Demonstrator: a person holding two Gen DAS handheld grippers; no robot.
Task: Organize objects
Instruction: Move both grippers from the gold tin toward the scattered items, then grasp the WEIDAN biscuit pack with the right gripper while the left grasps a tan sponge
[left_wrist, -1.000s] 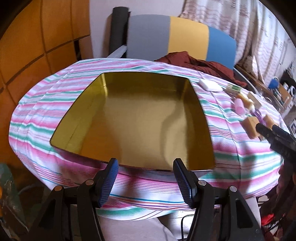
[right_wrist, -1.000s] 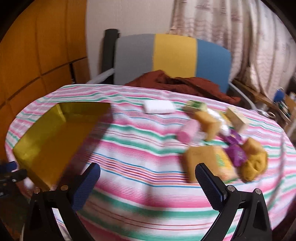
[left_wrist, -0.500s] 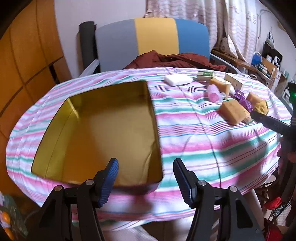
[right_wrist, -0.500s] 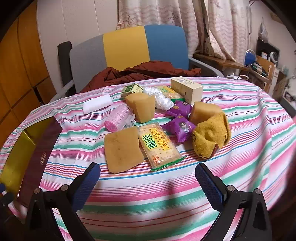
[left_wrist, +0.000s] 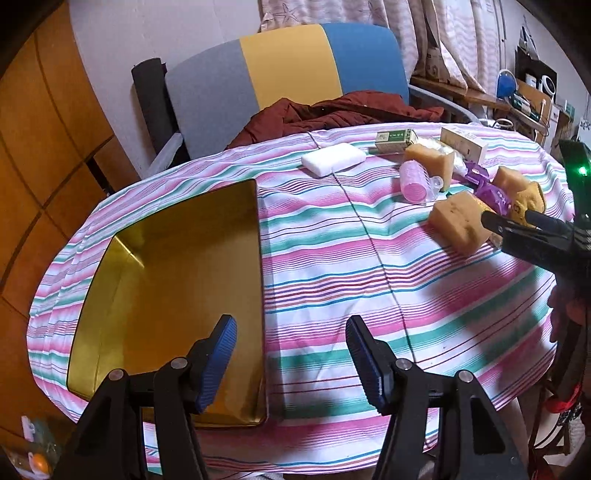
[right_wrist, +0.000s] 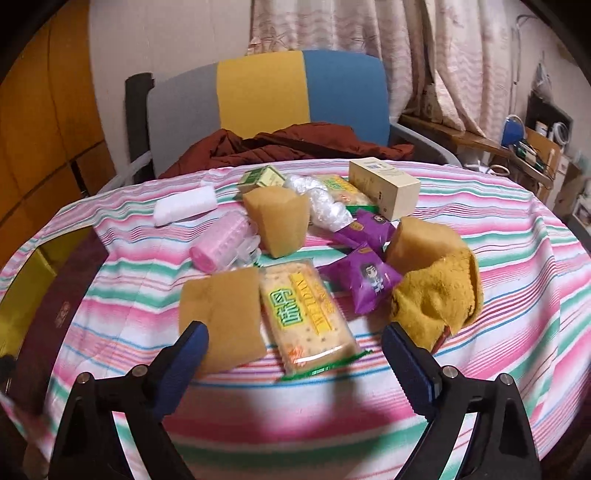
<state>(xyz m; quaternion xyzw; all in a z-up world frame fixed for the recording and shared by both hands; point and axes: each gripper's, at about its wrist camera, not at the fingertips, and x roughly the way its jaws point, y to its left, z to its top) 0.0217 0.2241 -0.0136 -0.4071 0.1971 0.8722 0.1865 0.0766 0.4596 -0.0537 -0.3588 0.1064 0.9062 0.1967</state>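
Note:
An empty gold tray (left_wrist: 110, 295) lies on the left of the striped table; its edge shows in the right wrist view (right_wrist: 22, 280). A heap of objects lies on the right: a cracker packet (right_wrist: 306, 314), tan sponges (right_wrist: 221, 310) (right_wrist: 280, 221), two purple snack packs (right_wrist: 364, 280), a pink roll (right_wrist: 221, 243), a white packet (right_wrist: 184, 208), a cream box (right_wrist: 384, 186), a yellow cloth (right_wrist: 439, 295). My left gripper (left_wrist: 290, 360) is open and empty over the tray's near right corner. My right gripper (right_wrist: 295, 354) is open and empty, just in front of the cracker packet and near sponge.
A grey, yellow and blue chair (right_wrist: 266, 92) with a maroon garment (right_wrist: 295, 144) stands behind the table. A cluttered shelf (right_wrist: 532, 140) is at the far right. A wooden cabinet (left_wrist: 44, 129) is on the left. The right gripper shows in the left wrist view (left_wrist: 532, 232).
Both views swung to the right. The left gripper shifted from the tray's middle toward its right edge. The right gripper moved from the tray side up close to the heap.

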